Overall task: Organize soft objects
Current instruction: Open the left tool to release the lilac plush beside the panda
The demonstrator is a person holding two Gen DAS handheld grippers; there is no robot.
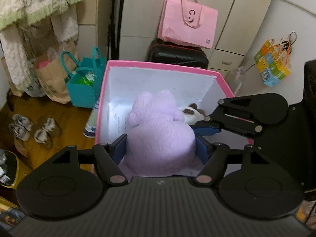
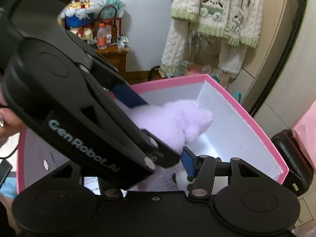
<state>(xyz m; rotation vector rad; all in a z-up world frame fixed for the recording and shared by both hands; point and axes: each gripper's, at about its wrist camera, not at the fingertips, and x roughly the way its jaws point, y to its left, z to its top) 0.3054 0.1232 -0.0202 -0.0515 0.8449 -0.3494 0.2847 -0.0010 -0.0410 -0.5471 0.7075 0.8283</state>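
One fuzzy lilac plush (image 1: pixel 160 136), glossy pink-rimmed box (image 1: pixel 158 66)

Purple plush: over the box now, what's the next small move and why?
Probably lower it a little further, then open. The left tongs clamp the plush above the pink box, and the right tongs appear to hold its side. It seems not yet on the floor.

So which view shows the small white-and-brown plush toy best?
Left wrist: the small white-and-brown plush toy lies in the pink-rimmed cardboard box, behind the fluffy lilac plush toy. Right wrist shows only a white scrap behind the claw.
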